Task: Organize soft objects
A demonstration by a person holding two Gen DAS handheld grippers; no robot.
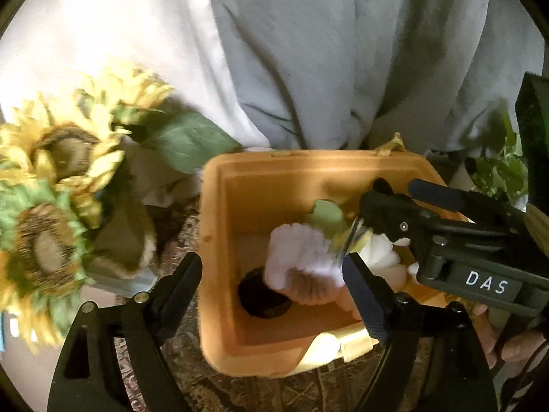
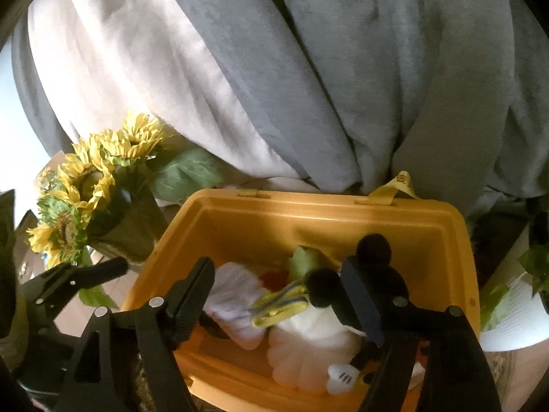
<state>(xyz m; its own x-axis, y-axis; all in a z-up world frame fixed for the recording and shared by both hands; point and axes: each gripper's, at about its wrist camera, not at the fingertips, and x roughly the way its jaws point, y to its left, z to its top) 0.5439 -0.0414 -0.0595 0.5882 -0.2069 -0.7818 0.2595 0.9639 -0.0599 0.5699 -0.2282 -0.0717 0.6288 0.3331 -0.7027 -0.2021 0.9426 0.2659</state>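
An open yellow plastic box (image 1: 219, 226) (image 2: 459, 240) holds several soft toys: a white fluffy plush (image 1: 302, 261) (image 2: 312, 343), a pale lilac one (image 2: 236, 305), a green piece (image 1: 324, 214) (image 2: 303, 257) and a black-eared plush (image 2: 374, 247). My left gripper (image 1: 274, 288) is open, its jaws astride the box's left wall. My right gripper (image 2: 278, 298) is open above the toys inside the box. It shows in the left wrist view (image 1: 394, 202) reaching in from the right, with a yellow-and-blue striped piece (image 1: 355, 238) (image 2: 278, 304) at its tips.
A bunch of artificial sunflowers (image 1: 58, 178) (image 2: 85, 189) in a wrap stands left of the box. Grey and white curtains (image 1: 308, 51) (image 2: 308, 68) hang behind. Green leaves (image 1: 497, 168) and a white ribbed pot (image 2: 511, 316) sit to the right. A patterned cloth (image 1: 178, 240) lies under the box.
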